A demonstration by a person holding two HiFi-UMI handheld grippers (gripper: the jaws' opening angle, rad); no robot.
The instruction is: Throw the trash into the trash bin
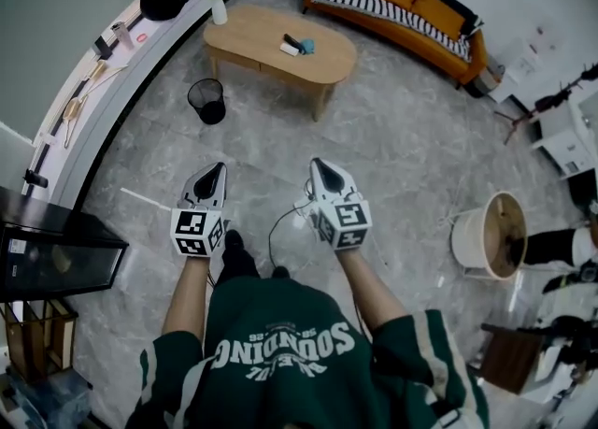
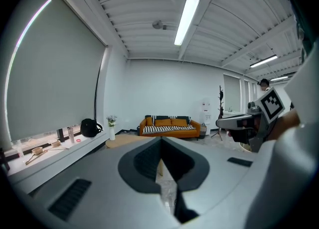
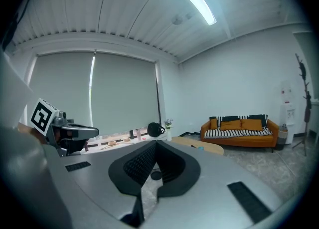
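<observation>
The trash looks like the small blue thing on the wooden table, with a dark and white thing touching it. It is too small to tell which way it is long. It lies straight ahead, well apart from both grippers. The right gripper lines up with it better, so I think that one should go for it. The black trash bin stands on the floor just beside the table, ahead of the left gripper. Both grippers are held side by side, pointing forward and a little down. Both are closed tight and hold nothing.
</observation>
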